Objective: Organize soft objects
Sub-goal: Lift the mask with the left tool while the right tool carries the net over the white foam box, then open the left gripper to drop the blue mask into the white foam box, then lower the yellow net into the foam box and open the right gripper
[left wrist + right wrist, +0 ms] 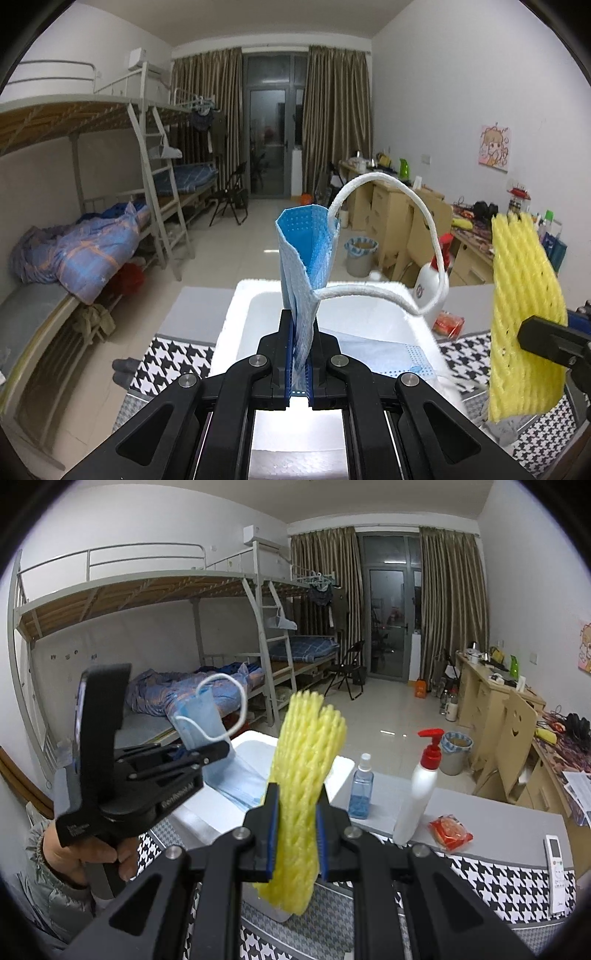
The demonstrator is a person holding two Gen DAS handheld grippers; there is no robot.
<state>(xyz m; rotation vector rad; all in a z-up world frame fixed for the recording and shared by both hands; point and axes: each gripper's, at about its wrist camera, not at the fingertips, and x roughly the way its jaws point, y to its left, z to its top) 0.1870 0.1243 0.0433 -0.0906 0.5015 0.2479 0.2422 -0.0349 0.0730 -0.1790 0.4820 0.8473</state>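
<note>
My left gripper (300, 325) is shut on a folded blue face mask (304, 251), which stands upright with its white ear loops (421, 221) curling to the right. It hangs above a white foam box (236, 325) that holds another flat blue mask (384, 354). My right gripper (297, 805) is shut on a yellow foam net sleeve (306, 760), held upright to the right of the box. The sleeve (524, 306) and a finger (546, 336) of that gripper show at the right edge of the left wrist view. The left gripper (218, 751) and its mask (201, 720) appear from the side in the right wrist view.
A black-and-white houndstooth cloth (491, 882) covers the table. On it stand a white pump bottle with a red top (417, 786), a blue spray bottle (360, 790), a red snack packet (450, 830) and a white remote (557, 871). A person's hand (70, 853) grips the left tool.
</note>
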